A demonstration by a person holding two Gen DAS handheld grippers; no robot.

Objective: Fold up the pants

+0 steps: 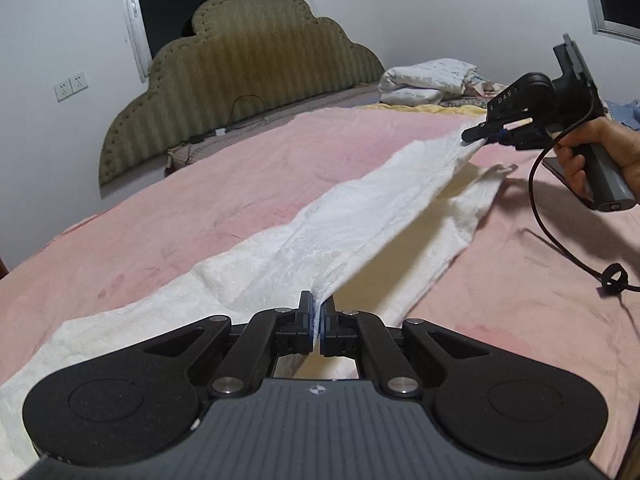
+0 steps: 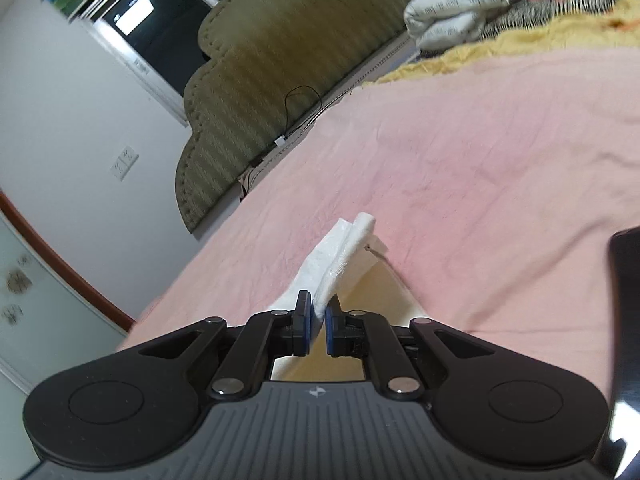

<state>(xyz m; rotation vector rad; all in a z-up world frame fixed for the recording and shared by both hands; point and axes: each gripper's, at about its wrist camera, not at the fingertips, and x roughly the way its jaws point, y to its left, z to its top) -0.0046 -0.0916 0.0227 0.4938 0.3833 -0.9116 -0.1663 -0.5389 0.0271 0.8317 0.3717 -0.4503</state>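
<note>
Left gripper (image 1: 319, 316): jaws nearly closed, pinching an edge of the white textured fabric pants (image 1: 340, 224). Cloth rises straight out of the narrow gap between the 2 blue-padded fingers (image 1: 306, 320).

Right gripper (image 2: 318, 322): same state, jaws closed down on the far end of the pants, a folded bundle of white cloth standing up just ahead of the fingertips. In the left wrist view the right gripper (image 1: 474, 135) sits well ahead and to the right of the left one, its tip clamped on the pants edge, held by a bare hand (image 1: 592, 156) on the grey handle. A black cable (image 1: 548, 216) hangs from it and trails onto the bed.

Pants position: stretched between the 2 grippers as 1 taut raised ridge. The top layer is lifted off the bed; a lower layer lies flat below and to the right of that ridge, with a shadowed gap between. To the left of the left gripper the cloth spreads flat on the pink bed sheet (image 1: 200, 200).

Ahead of both grippers: an olive green scalloped padded headboard (image 1: 240, 80) against the white wall. Ahead and right: a stack of folded white printed bedding (image 1: 428, 80) on a yellow blanket (image 2: 520, 48). A dark glossy object (image 2: 624, 320) sits at the right edge of the right wrist view; cannot tell what it is.
</note>
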